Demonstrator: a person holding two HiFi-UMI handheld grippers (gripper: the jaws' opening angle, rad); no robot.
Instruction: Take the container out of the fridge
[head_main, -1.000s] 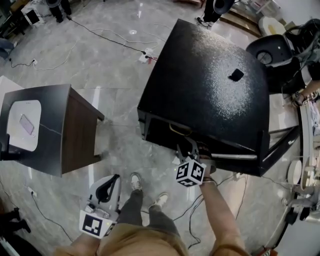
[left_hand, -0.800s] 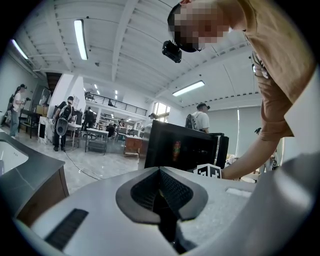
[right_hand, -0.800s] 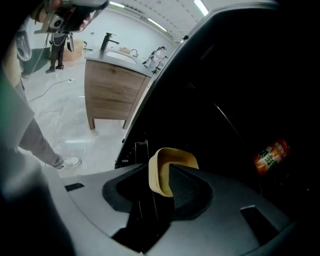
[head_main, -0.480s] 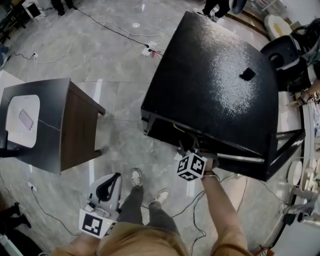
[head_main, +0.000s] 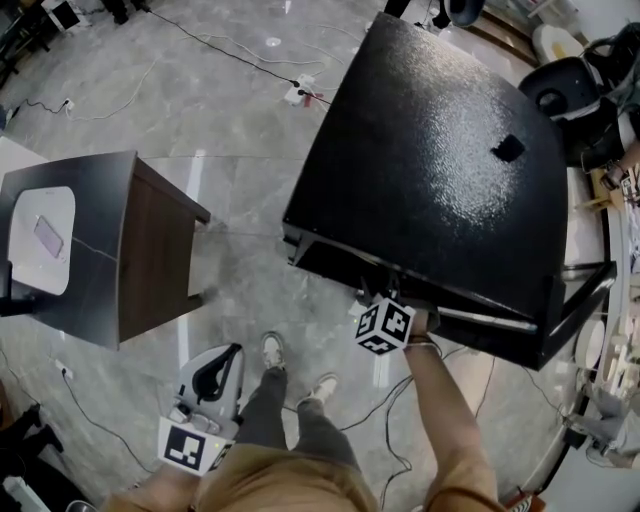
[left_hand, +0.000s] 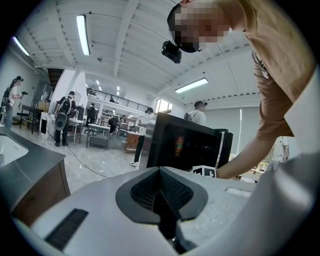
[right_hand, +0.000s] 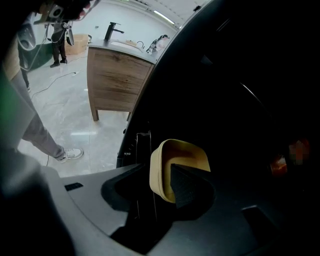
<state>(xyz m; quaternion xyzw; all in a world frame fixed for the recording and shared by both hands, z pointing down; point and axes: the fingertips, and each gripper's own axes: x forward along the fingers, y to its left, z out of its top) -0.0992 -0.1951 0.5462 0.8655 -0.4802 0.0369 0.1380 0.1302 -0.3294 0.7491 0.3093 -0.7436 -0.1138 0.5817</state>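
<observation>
A black fridge (head_main: 440, 160) stands with its door (head_main: 575, 300) swung open at the right. My right gripper (right_hand: 155, 172) reaches into its dark inside, and from the head view only its marker cube (head_main: 384, 326) shows. A yellow container (right_hand: 187, 152) sits on the shelf inside. One pad is in the container and the other is outside its near wall. The jaws are opening, with a gap left at the outer pad. My left gripper (head_main: 212, 378) hangs low by my left leg, shut and empty, far from the fridge.
A dark side table (head_main: 120, 250) with a white tray (head_main: 40, 240) stands left of the fridge. Cables (head_main: 230, 70) trail over the grey floor. A wooden cabinet (right_hand: 117, 82) with a tap is beyond the fridge. A reddish item (right_hand: 280, 162) lies deeper inside. People stand in the background.
The right gripper's marker cube has stayed at the fridge opening, shifting only slightly to the right. The left gripper has not moved.
</observation>
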